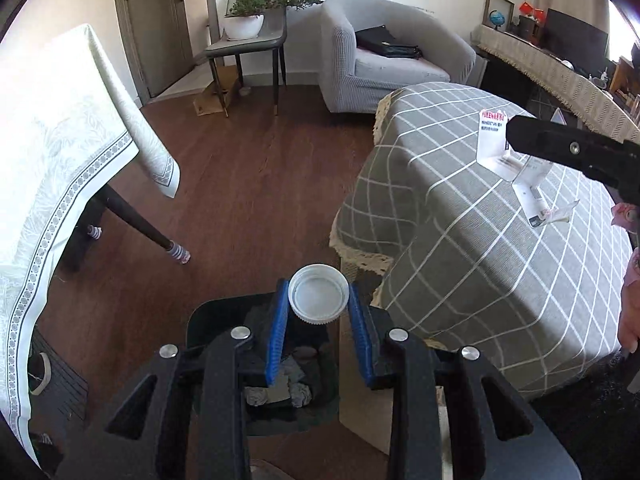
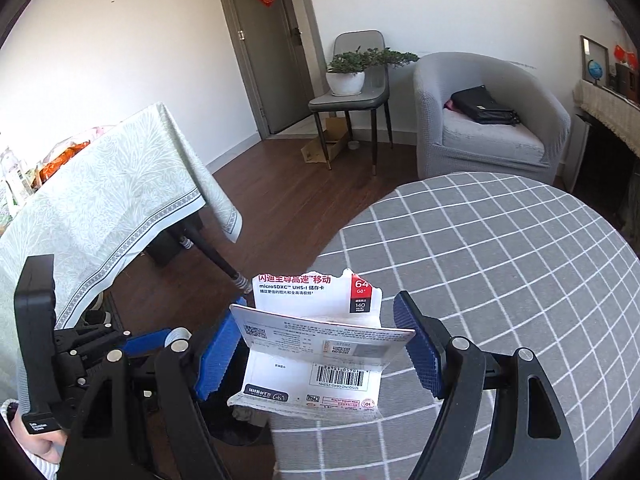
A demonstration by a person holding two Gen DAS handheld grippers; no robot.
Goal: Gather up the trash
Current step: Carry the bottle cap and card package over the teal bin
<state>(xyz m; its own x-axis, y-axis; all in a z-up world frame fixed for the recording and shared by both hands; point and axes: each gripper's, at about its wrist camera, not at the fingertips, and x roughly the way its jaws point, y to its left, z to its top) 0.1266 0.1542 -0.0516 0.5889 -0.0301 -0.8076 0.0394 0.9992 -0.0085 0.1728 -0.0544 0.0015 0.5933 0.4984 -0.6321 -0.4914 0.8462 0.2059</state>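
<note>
Below my left tongs [image 1: 319,300] clenching a bottle cap [image 1: 319,295], bin [image 1: 200,320] holding crumpled paper [image 1: 300,394], right tongs [image 2: 324,344] grasping torn card packaging [image 2: 320,344].

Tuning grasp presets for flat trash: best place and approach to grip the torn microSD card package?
Grip the torn microSD card package across its folded cardboard ridge, pads on the two side edges, as the right hand-held gripper does now. Come from the barcode end, along the fold: the crease stiffens the card there, while the ragged torn top would likely buckle.
</note>
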